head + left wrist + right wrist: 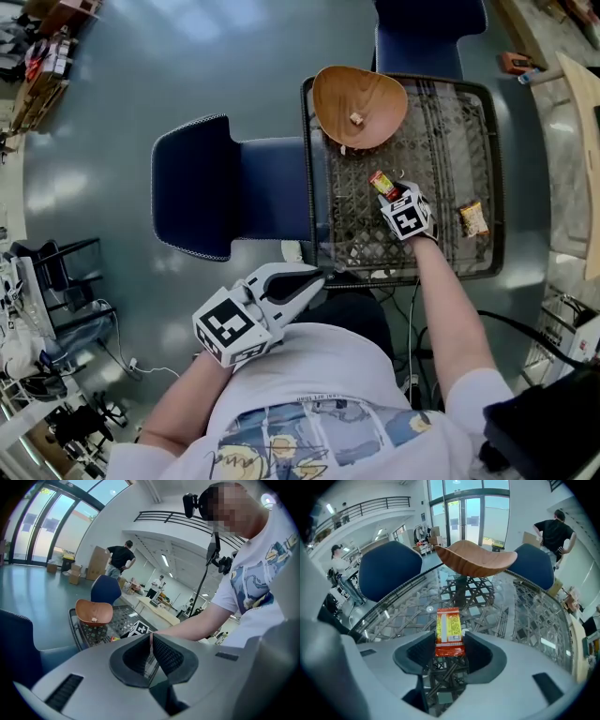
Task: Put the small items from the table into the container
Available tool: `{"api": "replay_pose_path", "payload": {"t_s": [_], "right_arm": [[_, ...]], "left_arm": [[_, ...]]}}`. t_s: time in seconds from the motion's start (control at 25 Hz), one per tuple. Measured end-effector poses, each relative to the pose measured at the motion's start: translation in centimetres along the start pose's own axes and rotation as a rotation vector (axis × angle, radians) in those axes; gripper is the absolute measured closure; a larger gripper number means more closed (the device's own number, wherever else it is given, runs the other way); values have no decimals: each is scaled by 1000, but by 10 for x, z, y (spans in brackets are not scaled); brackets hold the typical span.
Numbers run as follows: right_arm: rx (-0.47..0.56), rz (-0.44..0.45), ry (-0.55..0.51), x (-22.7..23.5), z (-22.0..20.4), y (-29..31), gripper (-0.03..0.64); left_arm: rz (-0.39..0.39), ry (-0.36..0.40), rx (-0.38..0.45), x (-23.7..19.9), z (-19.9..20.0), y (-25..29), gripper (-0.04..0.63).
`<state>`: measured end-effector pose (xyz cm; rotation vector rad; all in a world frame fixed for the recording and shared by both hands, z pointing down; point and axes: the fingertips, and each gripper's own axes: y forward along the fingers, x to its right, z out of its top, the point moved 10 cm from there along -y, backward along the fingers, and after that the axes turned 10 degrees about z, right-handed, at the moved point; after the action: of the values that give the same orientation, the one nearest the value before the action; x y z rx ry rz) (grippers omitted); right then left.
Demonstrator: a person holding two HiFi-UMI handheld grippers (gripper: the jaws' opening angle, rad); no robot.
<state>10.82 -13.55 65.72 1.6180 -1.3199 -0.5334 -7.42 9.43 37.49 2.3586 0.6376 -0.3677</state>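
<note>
The glass-topped lattice table (494, 169) is flanked at 9 o'clock by a blue chair (216, 187). A wooden bowl (337, 98) is set at the table's 11 o'clock corner, and 1 small pale item (356, 118) lies inside it. The left gripper (317, 277) is pressed together off the near edge. The right gripper (450, 654) is spread around a red-and-yellow snack packet (449, 632) lying mid-table. A 2nd packet (473, 218) is seen near the 3 o'clock edge, with bare glass between the two.
</note>
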Motion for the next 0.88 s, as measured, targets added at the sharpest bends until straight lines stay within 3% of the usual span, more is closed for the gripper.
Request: {"api": "replay_pose_path", "payload": {"t_s": [0.24,0.32,0.4,0.56,0.88], "right_arm": [[1,12,-5,-1,-3,3,439],[-6,-2,-13,-5,-1,0,453],[-3,-27,-28,-8,3,-5,513],[8,-48,-44,-16,7,-14,521],[114,-101,-69,-20,37,-54,529]], "left_arm": [[11,-7,-4,-2,-8,-7,586],[6,-4,1,-3,-7,-8,586],[0,1,6,-3,-5,-8,586],[-13,3,5,-5,-4,-12,586],[-51,15,15,-12,-4,-13,586]]}}
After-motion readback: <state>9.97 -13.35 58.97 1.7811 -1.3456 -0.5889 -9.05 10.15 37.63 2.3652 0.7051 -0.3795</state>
